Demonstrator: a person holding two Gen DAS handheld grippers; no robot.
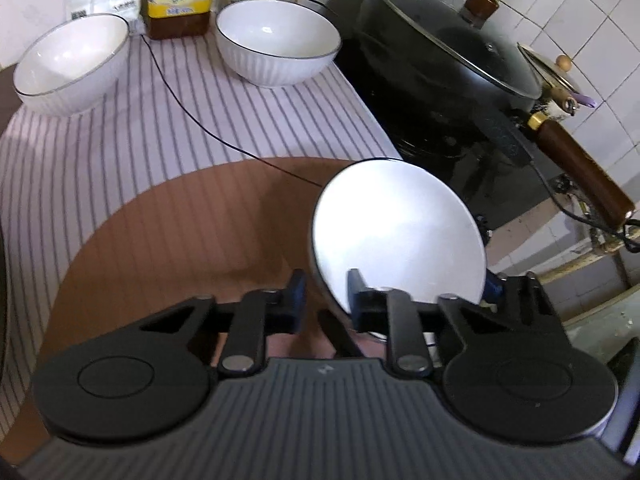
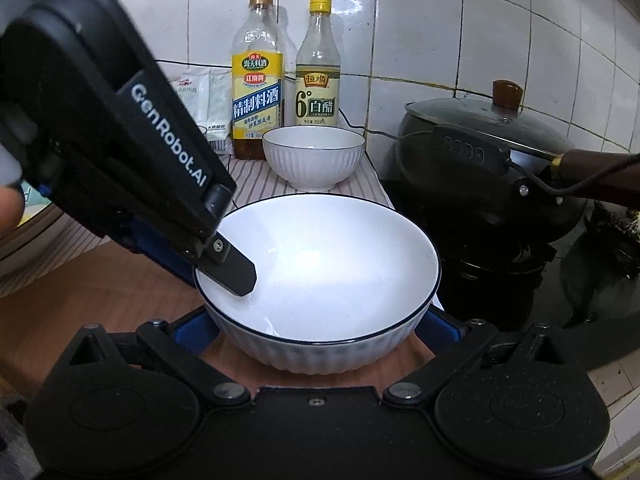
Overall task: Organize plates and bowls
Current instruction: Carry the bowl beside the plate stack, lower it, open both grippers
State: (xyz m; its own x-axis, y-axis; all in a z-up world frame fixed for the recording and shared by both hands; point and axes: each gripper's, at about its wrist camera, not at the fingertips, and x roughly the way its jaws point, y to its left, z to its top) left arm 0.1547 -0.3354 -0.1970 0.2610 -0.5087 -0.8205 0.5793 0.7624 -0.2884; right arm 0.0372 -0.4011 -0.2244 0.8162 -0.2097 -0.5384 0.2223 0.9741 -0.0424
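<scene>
The left gripper (image 1: 326, 300) has its fingers closed on the rim of a white bowl (image 2: 320, 276), one finger inside, and holds it low over the worktop (image 1: 168, 232). The right gripper (image 2: 316, 332) spreads open around the bowl's base, not touching. This looks like the carry step; next the bowl probably nests into a far bowl (image 1: 278, 46) on the striped cloth (image 1: 80, 176)
</scene>
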